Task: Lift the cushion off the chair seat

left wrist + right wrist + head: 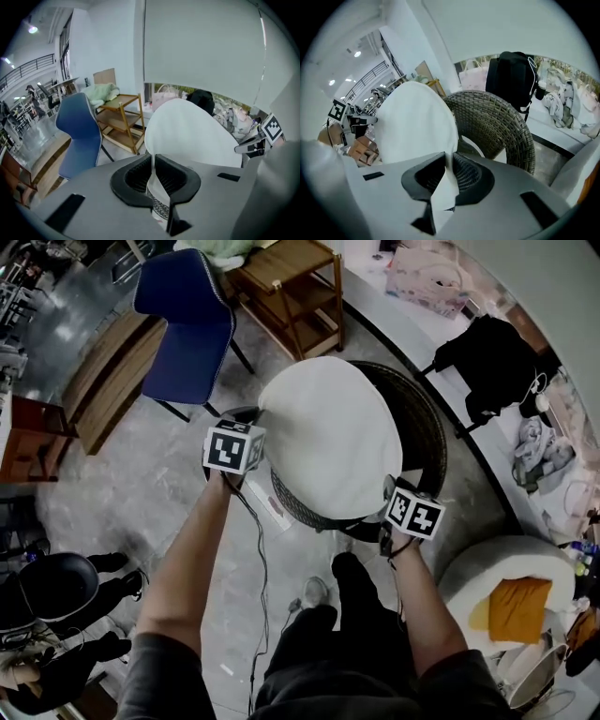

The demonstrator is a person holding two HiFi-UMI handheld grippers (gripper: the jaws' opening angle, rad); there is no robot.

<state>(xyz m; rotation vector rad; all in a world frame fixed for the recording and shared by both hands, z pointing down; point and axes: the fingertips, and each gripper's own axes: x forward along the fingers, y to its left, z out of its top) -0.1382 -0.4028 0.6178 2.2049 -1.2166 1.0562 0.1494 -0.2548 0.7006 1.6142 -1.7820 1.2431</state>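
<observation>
Pinched thin edge fabric of round white cushion [328, 432] with left tool [154, 176] and right tool [449, 171], clamped tight either side. Held tilted above dark woven wicker chair [422, 427] seat. Could slip out of either pinch under cushion's weight, or snag chair rim.

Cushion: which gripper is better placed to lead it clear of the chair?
Left, probably. Both are shut on the cushion, but the left gripper is over floor; the right gripper sits by the chair rim.
</observation>
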